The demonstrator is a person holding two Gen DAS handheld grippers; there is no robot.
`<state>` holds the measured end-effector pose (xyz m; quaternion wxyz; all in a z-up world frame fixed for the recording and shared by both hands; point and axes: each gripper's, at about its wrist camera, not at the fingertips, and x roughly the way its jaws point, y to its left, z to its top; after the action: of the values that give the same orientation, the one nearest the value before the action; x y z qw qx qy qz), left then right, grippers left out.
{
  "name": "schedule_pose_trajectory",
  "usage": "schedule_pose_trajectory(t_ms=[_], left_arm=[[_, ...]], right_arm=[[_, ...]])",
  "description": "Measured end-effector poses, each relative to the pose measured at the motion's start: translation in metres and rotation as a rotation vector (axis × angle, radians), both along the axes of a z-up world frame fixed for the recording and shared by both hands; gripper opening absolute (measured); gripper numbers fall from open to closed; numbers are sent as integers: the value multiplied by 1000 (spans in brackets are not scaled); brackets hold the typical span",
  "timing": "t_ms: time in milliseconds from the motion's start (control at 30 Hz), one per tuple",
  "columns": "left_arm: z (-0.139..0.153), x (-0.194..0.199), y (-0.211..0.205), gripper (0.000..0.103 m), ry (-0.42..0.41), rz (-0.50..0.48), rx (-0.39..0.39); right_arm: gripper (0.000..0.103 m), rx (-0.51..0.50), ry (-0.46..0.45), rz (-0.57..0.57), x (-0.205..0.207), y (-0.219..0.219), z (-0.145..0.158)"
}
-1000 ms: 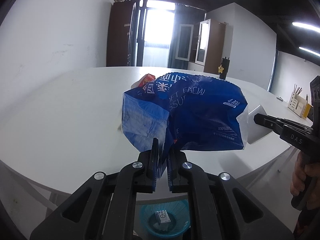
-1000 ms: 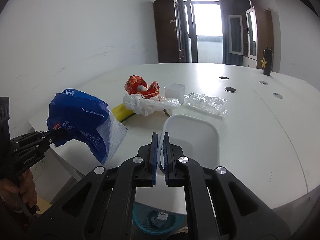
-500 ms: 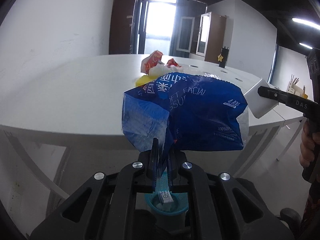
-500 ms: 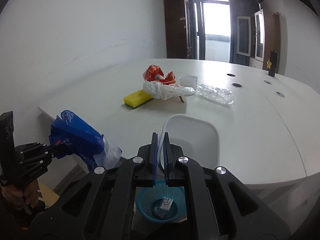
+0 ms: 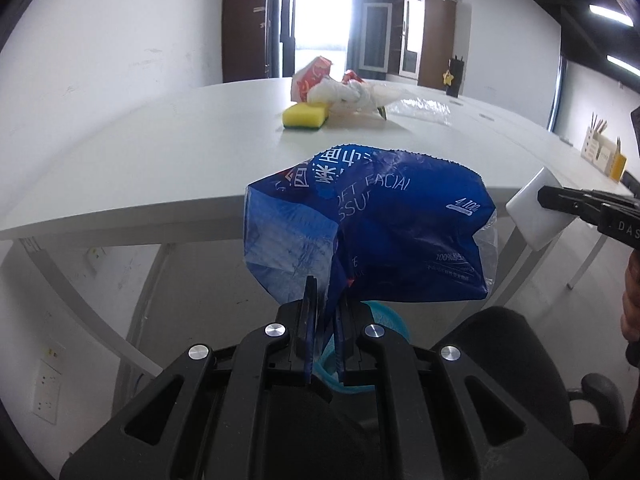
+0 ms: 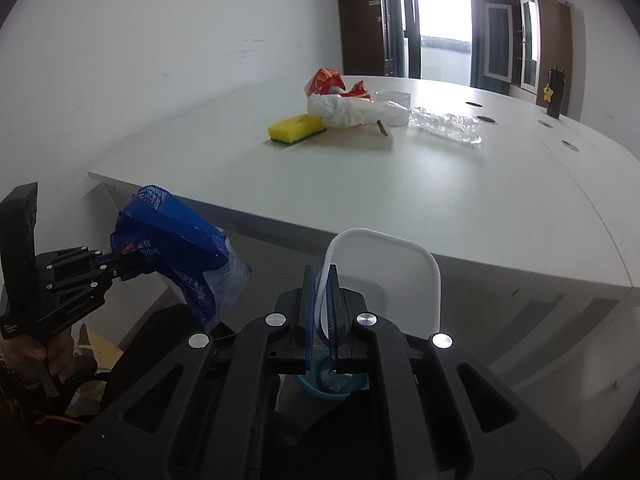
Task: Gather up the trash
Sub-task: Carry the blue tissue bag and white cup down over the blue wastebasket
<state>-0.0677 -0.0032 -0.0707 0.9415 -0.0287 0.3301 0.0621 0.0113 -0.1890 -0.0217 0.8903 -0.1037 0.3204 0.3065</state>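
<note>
My left gripper (image 5: 325, 312) is shut on a crumpled blue tissue wrapper (image 5: 372, 236), held in the air in front of the table edge; the same wrapper (image 6: 172, 244) and gripper (image 6: 116, 268) show at the left of the right wrist view. My right gripper (image 6: 321, 304) is shut on the rim of a white plastic lid (image 6: 384, 276), which also appears at the right of the left wrist view (image 5: 532, 216). A teal waste bin (image 6: 330, 384) sits on the floor below both, mostly hidden behind the fingers (image 5: 360, 360).
The white table (image 6: 440, 184) carries a yellow sponge (image 6: 296, 128), a red wrapper (image 6: 326, 80), a white plastic bag (image 6: 344, 110), a clear tub (image 6: 394, 98) and clear film (image 6: 448, 126). A black office chair (image 5: 516, 360) stands at the right. A hand (image 6: 44, 354) holds the left gripper.
Both grippers have come back off the table and sunk, so wrapper and lid now hang below the tabletop level over the bin. Both grips are unchanged.
</note>
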Motion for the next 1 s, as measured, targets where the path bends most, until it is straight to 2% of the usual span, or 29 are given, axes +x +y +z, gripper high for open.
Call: schedule_pose_trajectory(t_ms=[300, 567, 700, 800, 900, 1000], left_arm=[[-35, 9, -9, 7, 70, -13, -26], [-75, 28, 6, 7, 162, 13, -109], [-98, 41, 8, 7, 211, 28, -110], [-114, 52, 15, 7, 243, 22, -151], [-131, 65, 24, 7, 309, 35, -202], [-135, 74, 22, 7, 326, 27, -190]], right_arm=[[5, -38, 41, 21, 1, 3, -25], [5, -84, 166, 12, 24, 10, -82], [5, -83, 228, 24, 31, 14, -108], [5, -77, 274, 30, 37, 15, -126], [5, -96, 304, 14, 44, 16, -143], [5, -112, 324, -1, 50, 19, -156]])
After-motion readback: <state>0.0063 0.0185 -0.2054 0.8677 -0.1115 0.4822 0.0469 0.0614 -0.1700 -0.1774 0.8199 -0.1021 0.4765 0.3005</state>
